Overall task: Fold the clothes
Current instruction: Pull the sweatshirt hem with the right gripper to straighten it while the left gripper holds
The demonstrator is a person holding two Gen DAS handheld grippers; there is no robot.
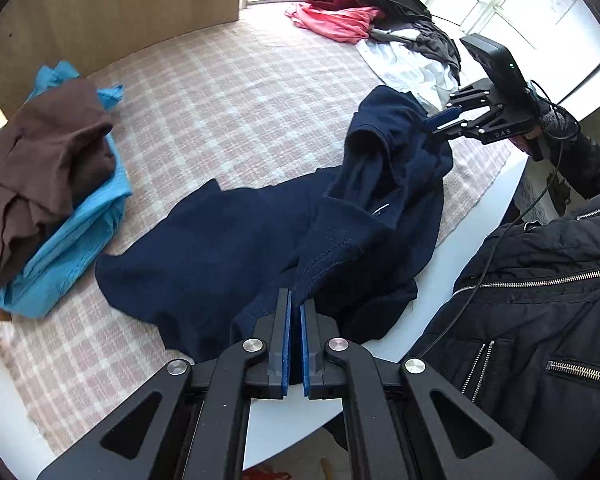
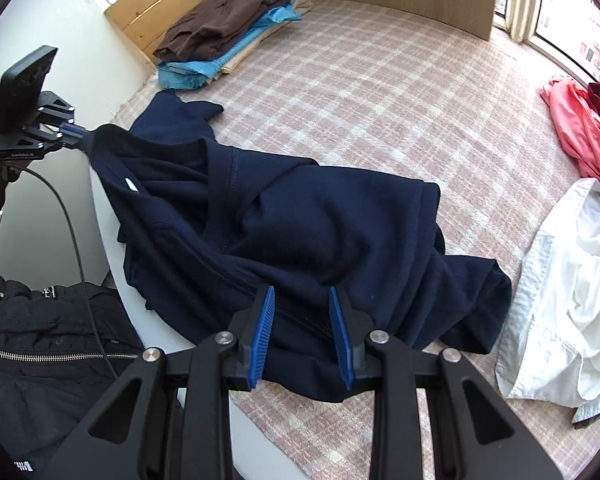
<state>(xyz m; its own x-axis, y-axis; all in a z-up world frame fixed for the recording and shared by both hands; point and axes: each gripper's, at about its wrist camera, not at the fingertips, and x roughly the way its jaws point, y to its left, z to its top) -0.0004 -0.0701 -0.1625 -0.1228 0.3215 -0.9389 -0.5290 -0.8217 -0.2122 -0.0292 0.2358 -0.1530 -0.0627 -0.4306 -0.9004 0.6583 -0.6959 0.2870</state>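
The biggest risk we see lies in the navy sweater (image 2: 284,216) itself — it lies bunched across the near edge of the plaid bed cover (image 2: 380,92), part of it draped over the white rim toward the person's black jacket (image 1: 540,300), so an uneven lift could drag the heap off the bed or twist it further. Our left gripper (image 1: 296,312) has its jaws closed almost flat on a thin edge of the knit; so little fabric is pinched that, we judge, a hard pull could slip it free. Our right gripper (image 2: 302,316) stands partly open with a thick fold bulging between its blue pads (image 2: 342,340). The left wrist view shows its pads clamped on a raised corner, so we read it as holding a bulky bunch that may shed layers when lifted.

What the views share out differs. The left wrist view shows the right gripper (image 1: 444,120) from outside, lifting a peak of cloth. The right wrist view shows the neck opening and a small white label (image 2: 131,185) much more plainly, and also shows the left gripper (image 2: 74,132) stretching its corner taut. Both show the folded brown garment (image 1: 40,168) on the turquoise one (image 1: 80,240), and the unfolded pile — pink garment (image 1: 340,20), white shirt (image 2: 572,312).
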